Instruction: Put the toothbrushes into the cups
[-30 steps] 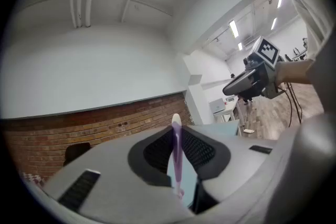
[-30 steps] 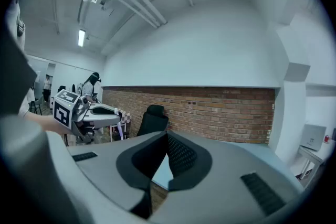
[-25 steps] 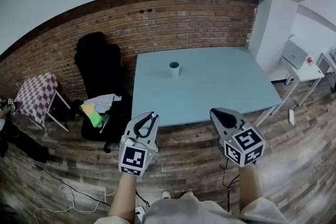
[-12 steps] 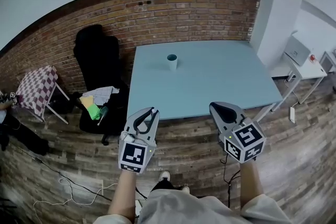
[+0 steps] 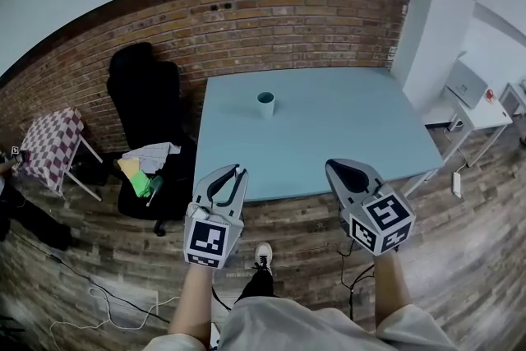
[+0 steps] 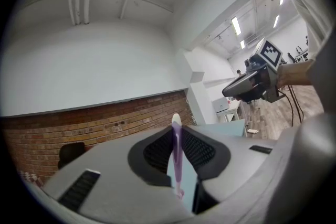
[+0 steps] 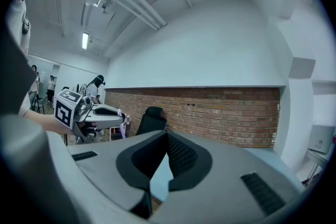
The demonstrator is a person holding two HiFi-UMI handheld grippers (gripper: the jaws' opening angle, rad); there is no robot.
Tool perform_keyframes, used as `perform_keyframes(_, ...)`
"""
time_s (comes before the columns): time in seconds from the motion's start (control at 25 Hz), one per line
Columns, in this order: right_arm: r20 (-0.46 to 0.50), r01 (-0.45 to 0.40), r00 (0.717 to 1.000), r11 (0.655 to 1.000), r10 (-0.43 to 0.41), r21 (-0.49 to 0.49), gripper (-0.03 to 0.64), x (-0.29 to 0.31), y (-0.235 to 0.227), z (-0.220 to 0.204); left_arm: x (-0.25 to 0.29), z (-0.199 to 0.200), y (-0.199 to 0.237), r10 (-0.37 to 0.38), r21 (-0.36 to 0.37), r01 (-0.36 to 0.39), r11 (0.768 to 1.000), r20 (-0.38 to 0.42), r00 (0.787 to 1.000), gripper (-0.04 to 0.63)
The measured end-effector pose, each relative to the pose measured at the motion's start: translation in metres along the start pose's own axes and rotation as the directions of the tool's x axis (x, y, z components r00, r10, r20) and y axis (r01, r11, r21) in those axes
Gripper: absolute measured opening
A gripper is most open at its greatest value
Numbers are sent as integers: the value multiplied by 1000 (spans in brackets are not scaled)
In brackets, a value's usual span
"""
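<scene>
A teal cup [image 5: 265, 103] stands at the far left part of the light blue table [image 5: 345, 136]. My left gripper [image 5: 231, 174] hovers at the table's near edge, well short of the cup. In the left gripper view it [image 6: 176, 126] is shut on a purple toothbrush [image 6: 177, 162] that stands upright between the pads, white head on top. My right gripper [image 5: 339, 170] is level with it to the right, also at the near edge. Its jaws [image 7: 167, 135] meet at the tips with nothing between them. The right gripper view also shows the left gripper [image 7: 102, 115] and the toothbrush [image 7: 123, 130].
A black office chair [image 5: 144, 90] with a heap of clothes [image 5: 146, 164] stands left of the table, against the brick wall [image 5: 271, 20]. A checkered side table [image 5: 49, 145] is further left. A white cabinet [image 5: 470, 94] stands at the right. Cables [image 5: 123, 304] lie on the wooden floor.
Both grippers have moved forward toward the table as the person stepped; a shoe now shows below. The left gripper keeps its hold on the toothbrush, and the right stays shut.
</scene>
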State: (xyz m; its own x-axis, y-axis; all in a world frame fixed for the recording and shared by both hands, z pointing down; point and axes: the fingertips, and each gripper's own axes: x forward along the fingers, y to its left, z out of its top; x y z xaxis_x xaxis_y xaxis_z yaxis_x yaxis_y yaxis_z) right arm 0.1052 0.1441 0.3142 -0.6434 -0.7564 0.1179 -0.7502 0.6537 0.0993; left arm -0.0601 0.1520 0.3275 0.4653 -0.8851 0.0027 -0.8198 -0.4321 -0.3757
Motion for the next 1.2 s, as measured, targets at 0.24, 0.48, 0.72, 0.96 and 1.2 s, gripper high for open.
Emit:
perform_keyframes(0.24,13,3,1000,1000,-3,9,5,51,-25,6,47,-14,37,-2,-8,2,1000,9,1000,81)
perform_keyframes(0.48,18,29,999,999,-30,36,5,101,-57,9,94,-29,71,-17,-16,17,1000,7,1000,80)
perform_keyframes(0.72,0,39,999,998,-39,46,5,149,-82,14,140,-41,102,-40,-39,40,998,-5,999,81)
perform_keyframes(0.96,-14,36,999,997,-35,68,5,190,-100,15,179,-51,131,-59,-32,60,998,9,998,81)
perform_keyframes(1.2,-52,45,998,995,-40,93,5,227,-120,12,213,-61,154,-83,-39,83,996,10,997,81)
